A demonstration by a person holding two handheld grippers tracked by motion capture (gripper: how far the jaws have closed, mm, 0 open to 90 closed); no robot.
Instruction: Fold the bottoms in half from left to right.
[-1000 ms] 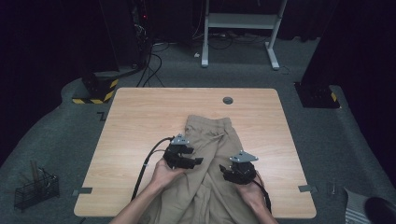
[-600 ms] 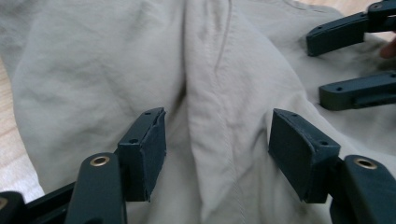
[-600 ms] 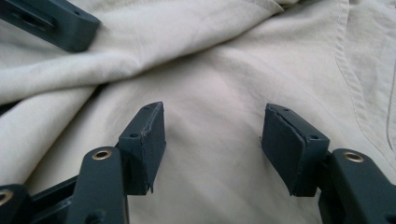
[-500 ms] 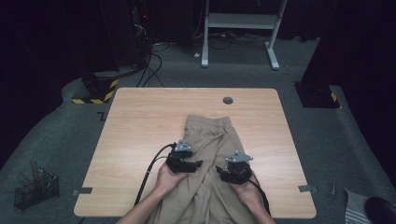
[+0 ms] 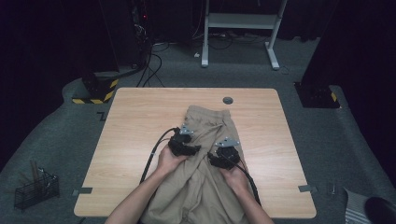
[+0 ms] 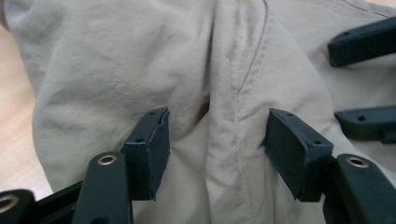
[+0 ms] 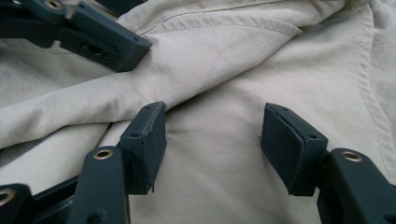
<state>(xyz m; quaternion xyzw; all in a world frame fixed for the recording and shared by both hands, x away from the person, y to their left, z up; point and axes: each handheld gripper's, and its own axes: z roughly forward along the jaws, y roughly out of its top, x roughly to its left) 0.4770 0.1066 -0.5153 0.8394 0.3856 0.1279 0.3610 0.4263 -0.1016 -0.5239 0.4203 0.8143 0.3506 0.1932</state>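
Beige trousers (image 5: 205, 135) lie lengthwise on the wooden table (image 5: 135, 121), waistband at the far end and legs hanging over the near edge. My left gripper (image 5: 184, 145) rests on their left half, near the crotch. Its jaws have just been closing and stand open (image 6: 217, 135) astride a raised fold with a stitched seam (image 6: 238, 93). My right gripper (image 5: 225, 157) sits beside it on the right half, open (image 7: 215, 126) over flat cloth, one pad (image 7: 149, 135) at the foot of a ridge. Each view shows the other gripper's fingers (image 6: 359, 42) (image 7: 107, 42) close by.
A round cable grommet (image 5: 228, 100) sits in the table's far edge beyond the waistband. A black cable (image 5: 154, 156) trails from the left gripper over the near edge. On the floor stand a wire basket (image 5: 35, 189) at the left and a white desk frame (image 5: 238, 23) behind.
Both grippers have slid up the trousers, away from the person; the right one also shifted left, closer to the left one. The trousers lie much as before.
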